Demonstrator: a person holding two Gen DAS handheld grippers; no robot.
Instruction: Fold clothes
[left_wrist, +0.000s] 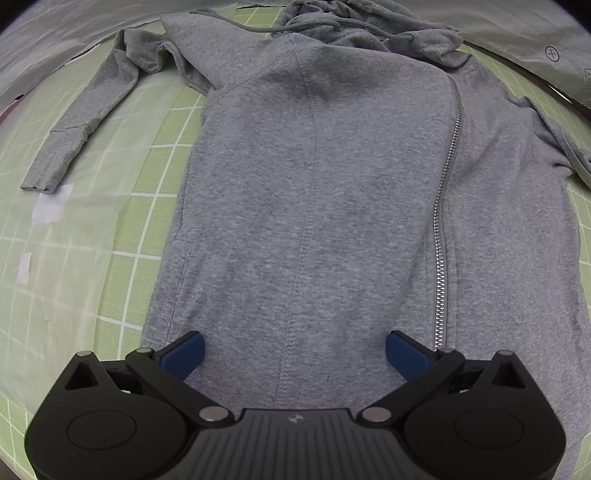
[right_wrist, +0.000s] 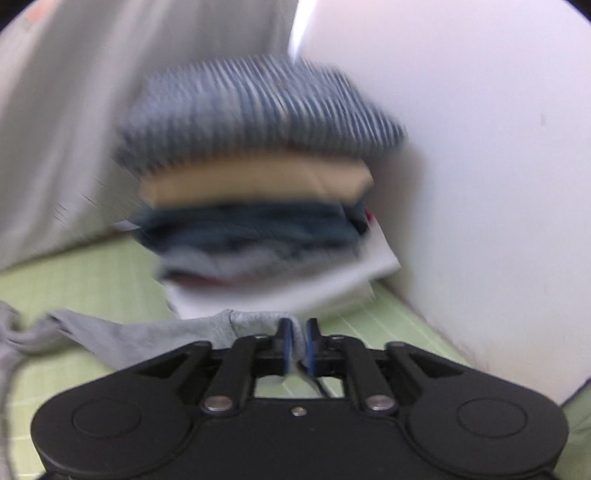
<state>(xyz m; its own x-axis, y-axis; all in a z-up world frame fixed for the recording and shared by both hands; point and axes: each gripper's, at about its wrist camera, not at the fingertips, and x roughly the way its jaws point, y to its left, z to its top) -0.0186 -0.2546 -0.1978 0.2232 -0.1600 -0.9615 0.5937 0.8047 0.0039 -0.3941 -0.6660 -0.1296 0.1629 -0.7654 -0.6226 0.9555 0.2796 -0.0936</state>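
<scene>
**Grey hoodie laid out, one sleeve in the right hand-held gripper**

We see the grey hoodie (left_wrist: 314, 192) spread flat on the green gridded mat (left_wrist: 155, 206) that covers the counter, its zipper (left_wrist: 445, 206) running down the body and its hood bunched at the far end. One sleeve (left_wrist: 70, 125) lies stretched out to the side, free on the mat. Our left hand-held gripper (left_wrist: 294, 350) hangs over the hem with its blue pads spread wide and nothing between them, so it is released.

Our right hand-held gripper (right_wrist: 298, 341) is nearly closed, with a bunch of the grey sleeve fabric (right_wrist: 184, 332) pinched between its pads; we judge it to be grasping that cloth, though the view is blurred.

From here we see two risks. The pinch looks shallow, so the sleeve could slip out if the pull is quick. The stack of folded clothes (right_wrist: 258, 184) sits just beyond that gripper, and a wide swing could knock it over. With the left side unpinned, a tug might also drag the body askew.

Around the mat, pale crumpled sheeting (left_wrist: 74, 44) lines the edge, and a white wall (right_wrist: 480, 147) stands close behind the stack.
</scene>
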